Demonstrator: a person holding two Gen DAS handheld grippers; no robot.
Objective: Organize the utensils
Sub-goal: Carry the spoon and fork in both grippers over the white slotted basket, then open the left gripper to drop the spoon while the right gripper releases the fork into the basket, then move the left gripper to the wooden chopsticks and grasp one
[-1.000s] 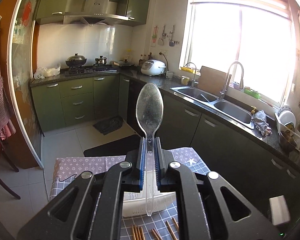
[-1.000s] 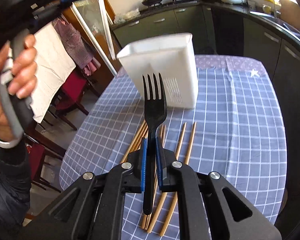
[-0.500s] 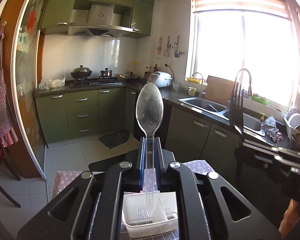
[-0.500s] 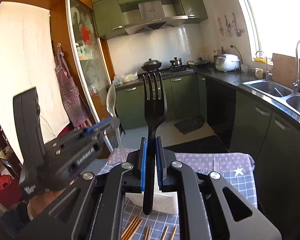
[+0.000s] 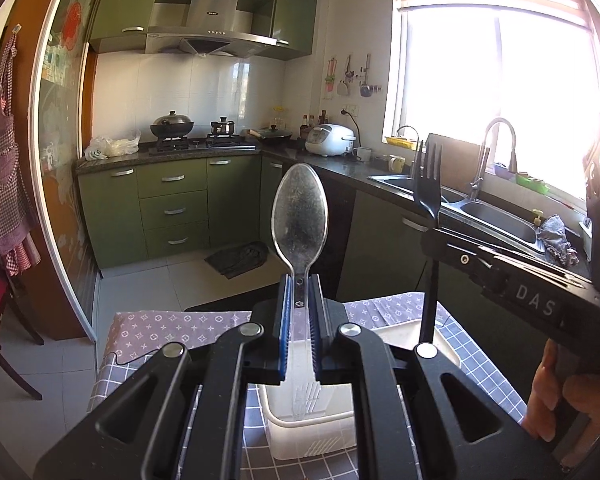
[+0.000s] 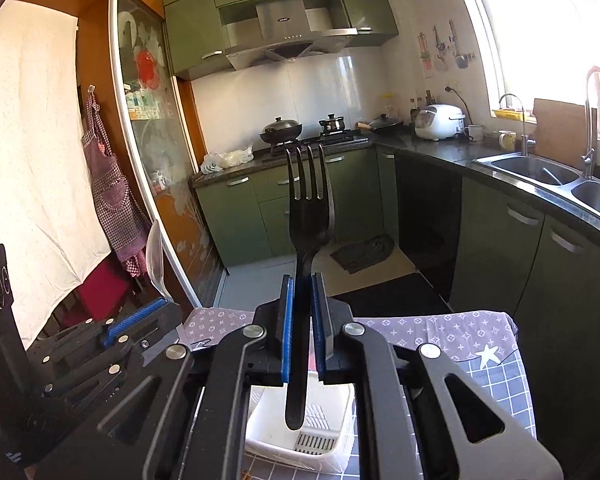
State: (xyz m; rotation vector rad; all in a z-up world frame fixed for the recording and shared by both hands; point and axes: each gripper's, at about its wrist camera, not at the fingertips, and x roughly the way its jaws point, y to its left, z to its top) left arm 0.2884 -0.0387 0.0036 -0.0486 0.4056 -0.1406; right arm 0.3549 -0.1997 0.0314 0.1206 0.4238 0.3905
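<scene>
While both tongs hover over white bin (image 5: pixel 320 432) on desk (image 5: pixel 160 328): left tongs (image 5: pixel 299 312) clamped narrow on clear spoon (image 5: pixel 299 220), bowl up. Right tongs (image 6: pixel 300 312) clamped on black fork (image 6: pixel 308 232), tines up. Both tilted slightly down, side by side. Hand (image 5: pixel 556 408) grips right handle.

Black grippers, blue-padded fingers (image 5: pixel 285 320)

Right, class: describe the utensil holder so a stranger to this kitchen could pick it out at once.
Find the small table with the checked cloth, facing the green cabinets. The holder is the white plastic tub standing on it, right below the spoon and fork. It is the only white, slotted box on that table.
</scene>
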